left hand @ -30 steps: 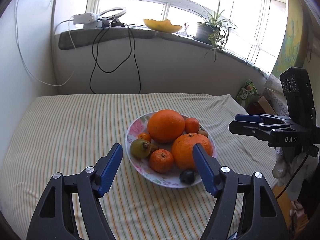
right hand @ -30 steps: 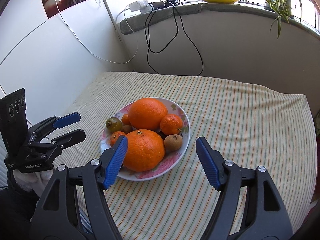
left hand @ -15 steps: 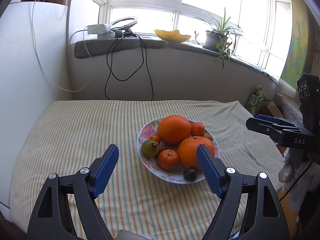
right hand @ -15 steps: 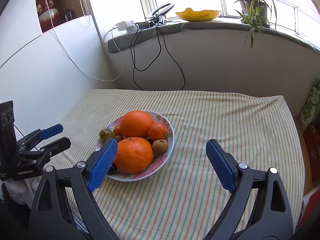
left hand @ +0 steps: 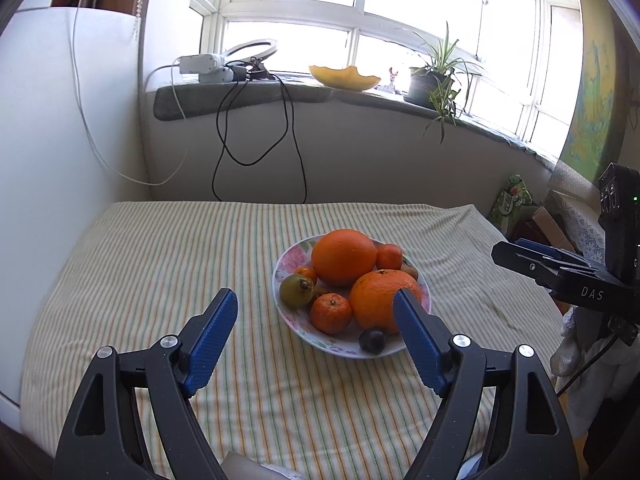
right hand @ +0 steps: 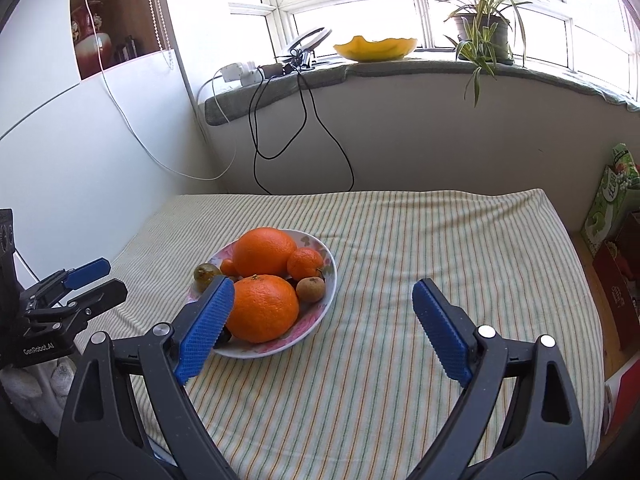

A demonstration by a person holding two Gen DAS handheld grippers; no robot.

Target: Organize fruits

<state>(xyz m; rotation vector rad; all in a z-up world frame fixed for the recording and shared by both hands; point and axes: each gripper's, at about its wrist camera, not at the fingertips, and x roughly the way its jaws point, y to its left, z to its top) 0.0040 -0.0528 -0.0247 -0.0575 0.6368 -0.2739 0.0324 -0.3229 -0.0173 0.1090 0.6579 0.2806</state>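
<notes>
A floral plate (left hand: 286, 258) (right hand: 326, 280) sits on the striped cloth, piled with fruit: two big oranges (left hand: 344, 256) (right hand: 262, 306), small mandarins (left hand: 331, 312) (right hand: 305, 262), a green pear (left hand: 295, 290), a brown kiwi (right hand: 311, 289) and a dark plum (left hand: 372, 339). My left gripper (left hand: 316, 338) is open and empty, held back from the plate's near left side. My right gripper (right hand: 324, 330) is open and empty, near the plate's right front. Each gripper shows in the other's view: the right one (left hand: 532, 258), the left one (right hand: 94, 280).
The striped cloth (right hand: 440, 248) covers the table up to the wall. Black and white cables (left hand: 256, 136) hang from the windowsill, which holds a yellow bowl (right hand: 374, 48) and a potted plant (right hand: 480, 28). Boxes (right hand: 612, 208) stand on the floor at the right.
Both grippers have pulled back and up from the plate, so it looks smaller and farther away. Both stay open and empty. The fruit has not moved.
</notes>
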